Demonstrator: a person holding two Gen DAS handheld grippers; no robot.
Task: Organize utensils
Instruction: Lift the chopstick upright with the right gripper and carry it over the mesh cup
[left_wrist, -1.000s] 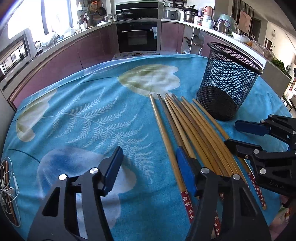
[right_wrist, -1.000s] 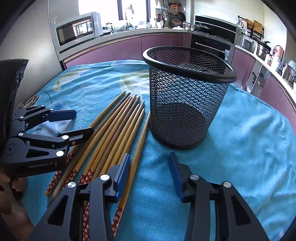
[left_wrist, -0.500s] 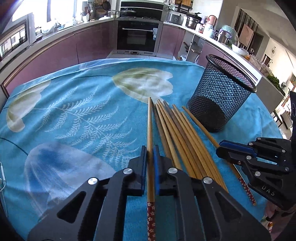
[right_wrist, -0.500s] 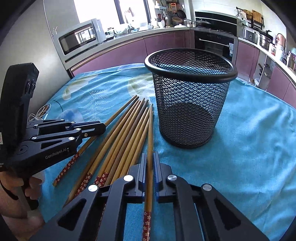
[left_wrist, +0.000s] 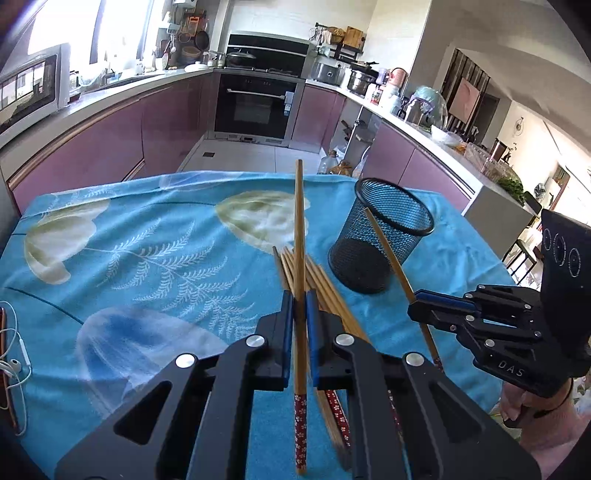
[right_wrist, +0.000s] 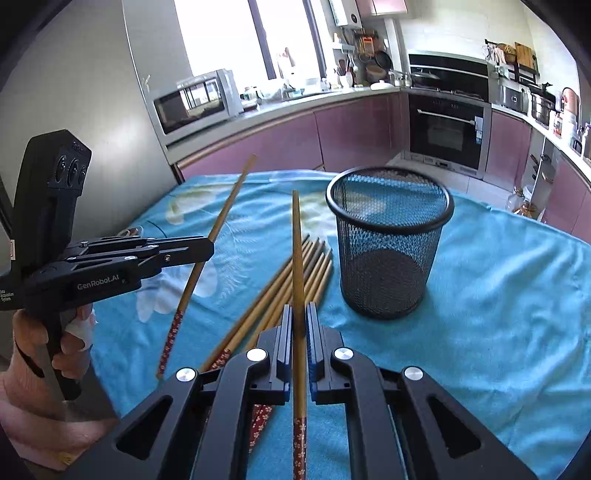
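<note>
My left gripper (left_wrist: 300, 295) is shut on a wooden chopstick (left_wrist: 300, 229) with a red flowered end, held above the table. My right gripper (right_wrist: 300, 308) is shut on another such chopstick (right_wrist: 297, 251), also lifted. Each shows in the other view: the right gripper (left_wrist: 419, 306) with its chopstick (left_wrist: 388, 251), the left gripper (right_wrist: 207, 247) with its chopstick (right_wrist: 218, 229). Several more chopsticks (right_wrist: 291, 288) lie in a bundle on the blue cloth, left of the black mesh cup (right_wrist: 389, 240), which stands upright and looks empty. The cup also shows in the left wrist view (left_wrist: 380, 240).
The table carries a blue cloth with a leaf print (left_wrist: 155, 266). White earphones (left_wrist: 14, 365) lie at its left edge. Kitchen counters, a microwave (right_wrist: 195, 99) and an oven (left_wrist: 255, 103) stand beyond the table.
Both grippers were open a second ago, then each shut on a chopstick lying on the cloth. Now both have lifted their chopsticks off the table.
</note>
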